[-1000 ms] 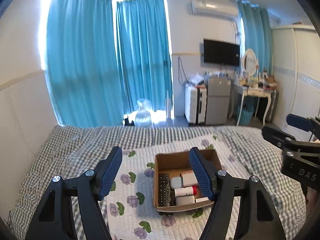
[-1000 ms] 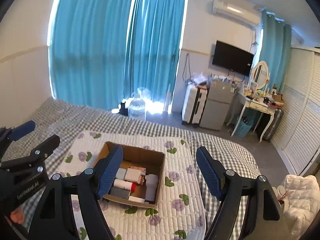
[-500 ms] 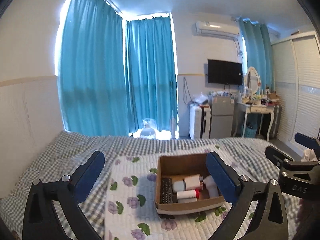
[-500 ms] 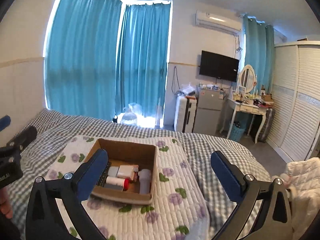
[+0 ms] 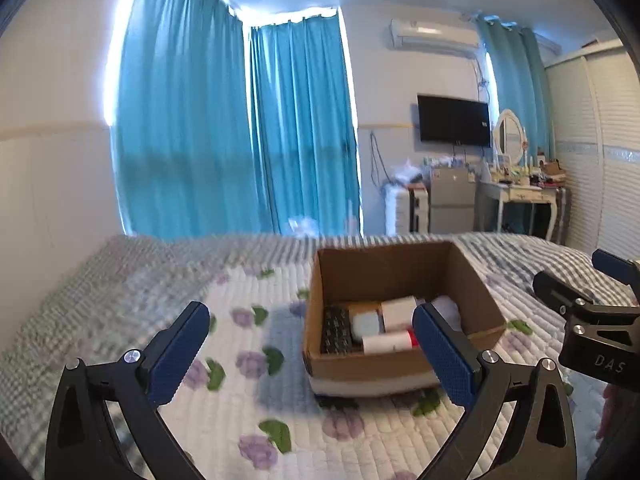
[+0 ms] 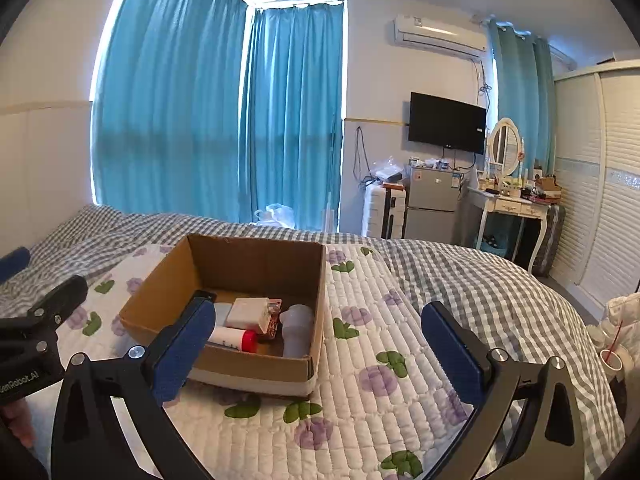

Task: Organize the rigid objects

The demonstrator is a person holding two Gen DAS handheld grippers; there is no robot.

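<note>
An open cardboard box (image 5: 392, 366) (image 6: 152, 316) sits on a white quilted mat with purple flowers on the bed. It holds a black remote (image 5: 336, 330), a pale blue case (image 5: 369, 323), a white box (image 5: 398, 312) (image 6: 250, 312), a white tube with a red cap (image 5: 386, 342) (image 6: 234, 338) and a translucent cup (image 6: 298, 330). My left gripper (image 5: 310, 354) is open and empty, just in front of the box. My right gripper (image 6: 316, 346) is open and empty, over the box's right front corner.
The flowered mat (image 6: 380, 376) lies over a grey checked bedspread (image 6: 460, 272). Blue curtains, a small fridge (image 6: 434, 204), a wall TV and a dressing table (image 6: 508, 204) stand beyond the bed. A white garment (image 6: 620, 320) lies at the right edge.
Both grippers have come lower and closer to the box, which looks larger. Both opened wider between the first earlier frames and the later ones.
</note>
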